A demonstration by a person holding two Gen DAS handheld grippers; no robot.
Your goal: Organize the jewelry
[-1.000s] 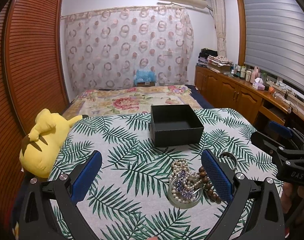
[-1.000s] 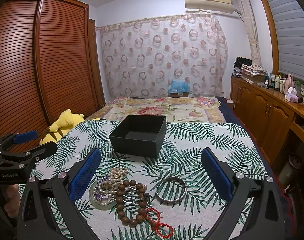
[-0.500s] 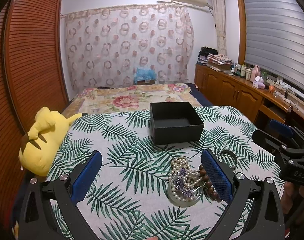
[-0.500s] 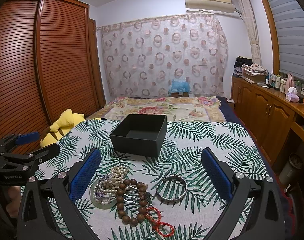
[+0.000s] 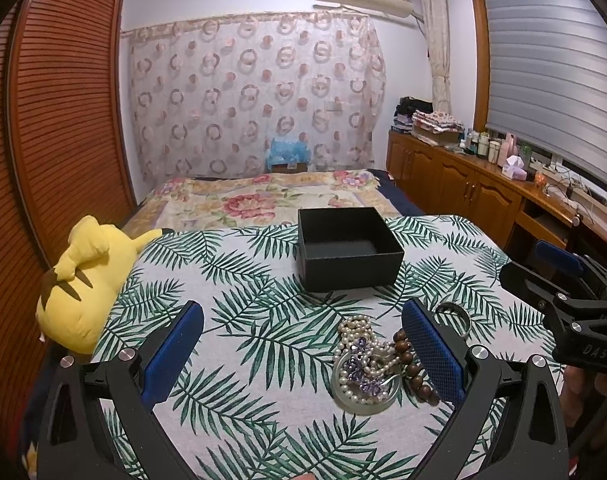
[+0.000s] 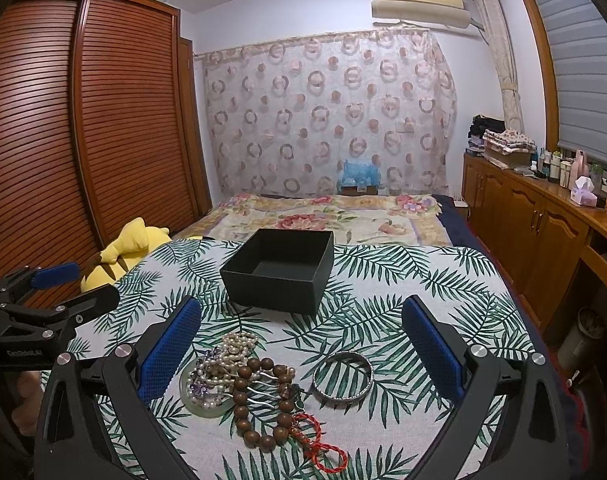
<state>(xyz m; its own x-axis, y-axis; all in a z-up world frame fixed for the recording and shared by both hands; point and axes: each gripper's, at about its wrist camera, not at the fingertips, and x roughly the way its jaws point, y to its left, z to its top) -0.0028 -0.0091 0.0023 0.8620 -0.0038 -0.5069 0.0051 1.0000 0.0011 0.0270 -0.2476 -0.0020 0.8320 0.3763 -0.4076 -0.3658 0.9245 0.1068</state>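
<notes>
Right wrist view: closest in, the right claw (image 6: 301, 360) is wide open and holds nothing, hanging over a pile of jewelry on the leafy cloth (image 6: 415, 280). A red cord bracelet (image 6: 323, 446) lies nearest, then brown wooden beads (image 6: 259, 400), a pearl string (image 6: 231, 350) heaped on a pale round bangle (image 6: 207, 410), and a silver bangle (image 6: 342, 376) just beside them. The strings look light and floppy and may tangle, so pinch one strand. The silver bangle looks hard and slippery; grab its rim. The left claw (image 5: 303, 360) is wide open and empty too. Farther back sits the empty black box (image 6: 281, 270).
</notes>
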